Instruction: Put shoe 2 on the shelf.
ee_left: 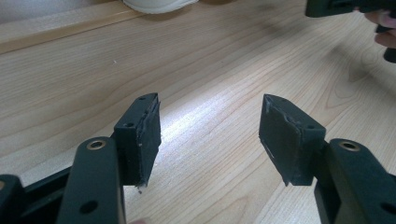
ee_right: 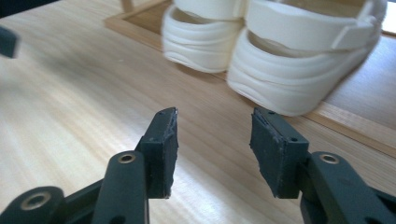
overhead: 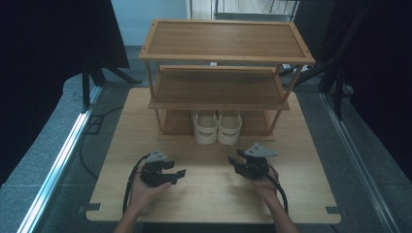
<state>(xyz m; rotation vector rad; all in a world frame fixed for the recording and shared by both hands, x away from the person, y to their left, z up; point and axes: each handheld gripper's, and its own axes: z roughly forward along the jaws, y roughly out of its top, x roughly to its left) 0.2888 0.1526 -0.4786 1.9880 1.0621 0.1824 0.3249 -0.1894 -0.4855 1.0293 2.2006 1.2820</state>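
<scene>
From above, the pair of cream-white chunky sandals (overhead: 217, 127) sits side by side on the bottom tier of the three-tier wooden shoe rack (overhead: 223, 58) at centre frame, while the left tool (overhead: 176, 175) and right tool (overhead: 234, 163) hover low over the pale wooden bench (overhead: 209, 194), both empty. The left gripper view shows its jaws spread over bare wood. The right gripper view looks between parted, empty jaws at the sandals in the upper right, heels out for an easy grab.

Sandals (overhead: 216, 127) (toes under shelf (overhead: 217, 103))
</scene>
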